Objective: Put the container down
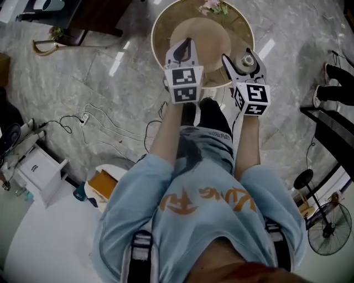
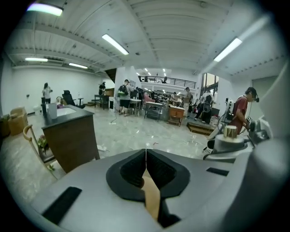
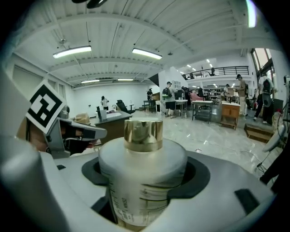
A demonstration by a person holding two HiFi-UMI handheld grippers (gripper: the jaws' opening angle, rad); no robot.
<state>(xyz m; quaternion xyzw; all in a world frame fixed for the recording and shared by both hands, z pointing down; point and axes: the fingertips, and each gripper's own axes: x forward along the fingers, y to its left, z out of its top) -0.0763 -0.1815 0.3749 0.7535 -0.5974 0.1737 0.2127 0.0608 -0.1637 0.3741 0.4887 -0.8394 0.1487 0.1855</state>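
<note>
The container is a frosted white bottle (image 3: 142, 181) with a gold cap. It stands upright between the jaws of my right gripper (image 3: 145, 176), which is shut on its body. In the head view the bottle (image 1: 247, 59) hangs over the near right edge of a round table (image 1: 159, 22). A tan round board (image 1: 207, 33) lies over the table's middle. My left gripper (image 1: 185, 45) reaches onto the board's near left part. Its jaws (image 2: 146, 156) are shut, with a thin tan strip pinched between them. The bottle (image 2: 230, 140) also shows at the right of the left gripper view.
Pink flowers (image 1: 213, 6) sit at the table's far side. Loose cables (image 1: 99, 124) run over the marble floor to the left. A white cabinet (image 1: 41, 171) stands at the lower left, and a black rack (image 1: 332, 132) and a fan (image 1: 329, 226) at the right. A dark counter (image 2: 68, 131) stands ahead, with people further off.
</note>
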